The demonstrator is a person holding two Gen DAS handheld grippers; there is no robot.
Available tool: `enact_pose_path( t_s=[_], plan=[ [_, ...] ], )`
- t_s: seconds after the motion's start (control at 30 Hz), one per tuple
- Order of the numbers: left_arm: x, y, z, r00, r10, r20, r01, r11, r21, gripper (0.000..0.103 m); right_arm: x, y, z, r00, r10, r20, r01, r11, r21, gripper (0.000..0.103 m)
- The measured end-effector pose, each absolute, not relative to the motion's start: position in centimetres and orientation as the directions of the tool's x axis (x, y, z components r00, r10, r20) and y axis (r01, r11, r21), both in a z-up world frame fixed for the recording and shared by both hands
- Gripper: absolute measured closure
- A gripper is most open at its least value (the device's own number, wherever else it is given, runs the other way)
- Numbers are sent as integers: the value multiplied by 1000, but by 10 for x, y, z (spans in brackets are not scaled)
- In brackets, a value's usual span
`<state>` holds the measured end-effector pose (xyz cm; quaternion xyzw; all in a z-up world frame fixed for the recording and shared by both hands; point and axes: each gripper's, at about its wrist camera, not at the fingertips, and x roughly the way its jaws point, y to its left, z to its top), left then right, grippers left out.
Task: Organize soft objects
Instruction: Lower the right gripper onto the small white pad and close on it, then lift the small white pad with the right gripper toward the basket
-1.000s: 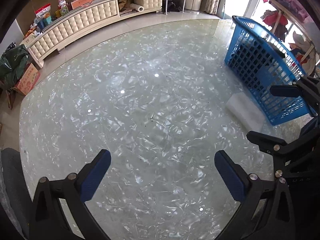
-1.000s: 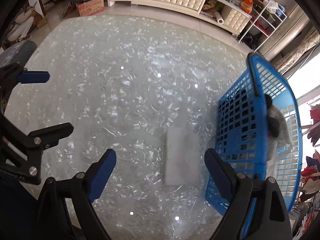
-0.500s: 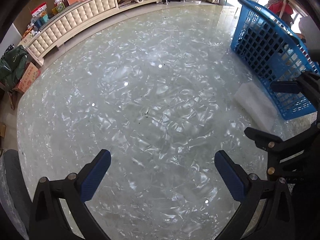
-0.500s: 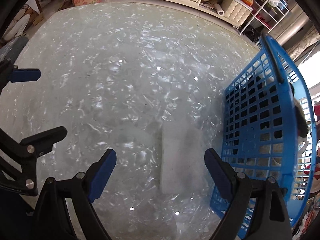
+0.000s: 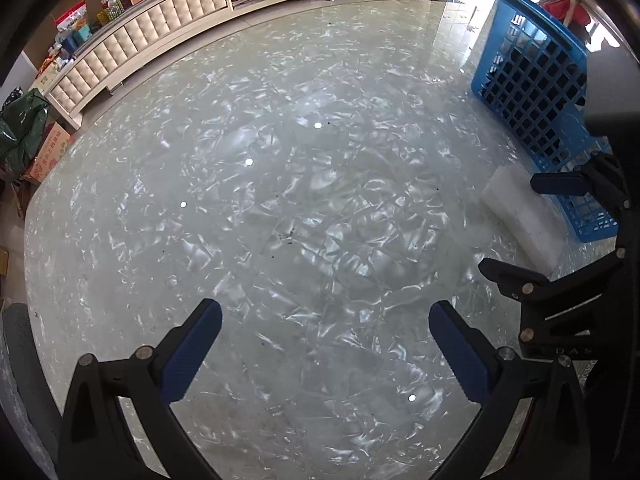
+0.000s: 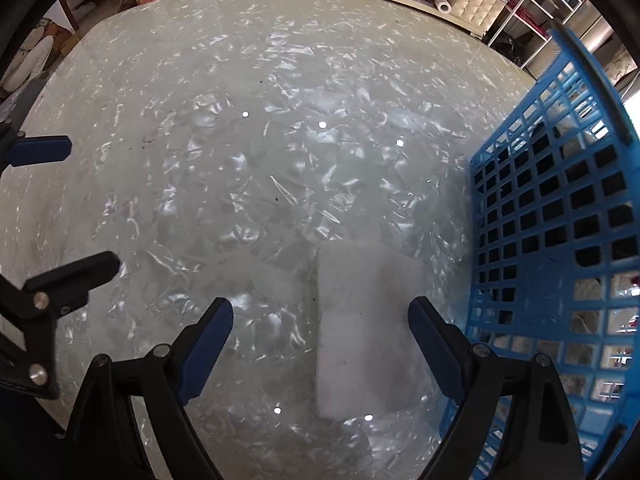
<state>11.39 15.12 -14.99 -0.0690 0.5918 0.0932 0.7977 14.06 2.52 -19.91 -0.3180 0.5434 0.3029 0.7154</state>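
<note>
A white foam block (image 6: 366, 330) lies flat on the glossy table (image 6: 240, 160), just left of a blue lattice basket (image 6: 552, 240). My right gripper (image 6: 320, 354) is open and empty; the block lies between its fingers, nearer the right one, untouched. In the left wrist view the block (image 5: 520, 216) lies at the right beside the basket (image 5: 536, 92), with my right gripper (image 5: 556, 224) over it. My left gripper (image 5: 324, 354) is open and empty above bare table. Soft items show dimly inside the basket.
A long cream tufted cabinet (image 5: 160, 40) with boxes and clutter runs behind the table. A green bag and a cardboard box (image 5: 44, 156) sit on the floor at the left. A grey chair edge (image 5: 16, 380) is at the table's near left.
Both grippers have moved forward and lower toward the table. The foam block and basket have grown larger, and the block now lies between the right gripper's fingers. Both stay open.
</note>
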Motion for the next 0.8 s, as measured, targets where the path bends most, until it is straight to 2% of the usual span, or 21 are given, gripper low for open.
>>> enact_pose_path(
  t_s=[0.4, 0.47, 0.57, 0.63, 0.7, 0.8],
  plan=[
    [124, 165, -171, 264, 62, -962, -243, 970, -4, 0, 146, 23, -207, 232, 107, -967, -777, 619, -118, 14],
    [125, 164, -172, 267, 58, -962, -238, 971, -8, 0, 148, 25, -206, 235, 108, -966, -775, 621, -119, 18],
    [125, 163, -175, 263, 57, -963, -233, 972, -6, 0, 149, 24, -203, 254, 102, -962, -764, 631, -135, 32],
    [127, 158, -176, 260, 57, -964, -232, 973, -5, 0, 152, 20, -200, 270, 92, -958, -739, 658, -146, 51],
    [127, 153, -175, 262, 57, -963, -230, 973, -5, 0, 155, 16, -200, 286, 81, -955, -727, 667, -161, 62],
    [127, 150, -175, 267, 56, -962, -223, 975, -5, 0, 158, 13, -201, 294, 86, -952, -732, 660, -167, 64]
  ],
)
